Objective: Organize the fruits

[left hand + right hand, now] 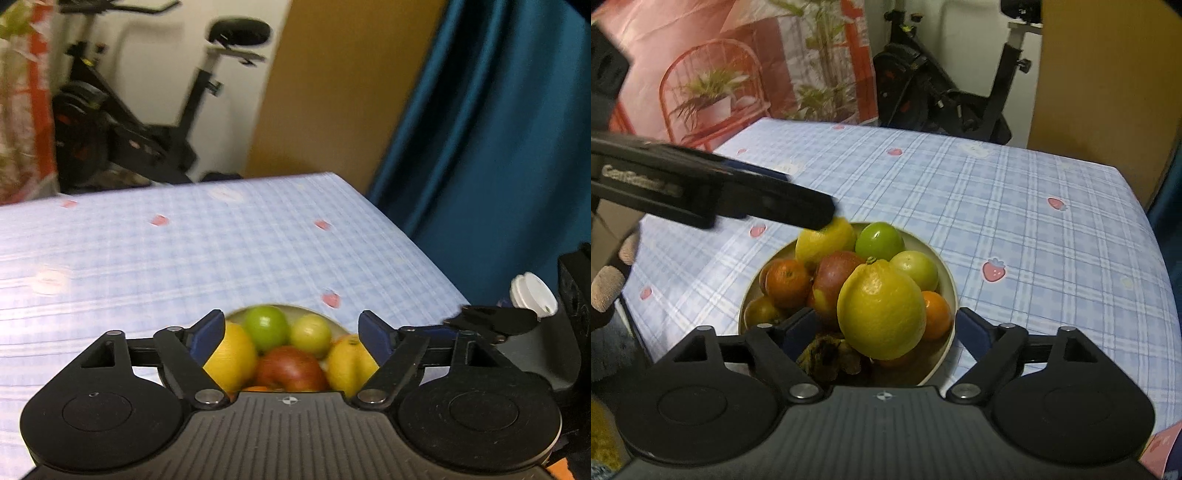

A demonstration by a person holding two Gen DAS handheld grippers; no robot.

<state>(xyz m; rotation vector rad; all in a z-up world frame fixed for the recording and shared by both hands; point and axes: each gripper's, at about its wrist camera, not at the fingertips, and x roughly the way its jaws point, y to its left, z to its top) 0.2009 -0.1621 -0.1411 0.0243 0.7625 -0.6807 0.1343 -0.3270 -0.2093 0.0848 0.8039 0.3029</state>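
Note:
A cream bowl (pixel 946 275) on the blue checked tablecloth holds a heap of fruit. A big yellow lemon (pixel 881 310) lies on top at the front, with a second lemon (pixel 822 242), a red apple (pixel 833 278), two green fruits (pixel 879 240), tangerines (pixel 786 282) and something dark and wrinkled around it. My right gripper (pixel 886 332) is open just above the bowl's near side; the big lemon sits between its blue pads (pixel 799 328) without touching them. My left gripper (pixel 291 336) hangs open over the same fruit (pixel 266 328); its black finger (pixel 775 203) reaches in from the left above the far lemon.
The table's right edge (pixel 417 243) drops off beside a blue curtain (pixel 480 129). An exercise bike (pixel 122 122) and a wooden panel stand behind the table. A white cap (pixel 533 295) shows at the far right. Gloved fingers (pixel 607 284) of a hand appear at the left.

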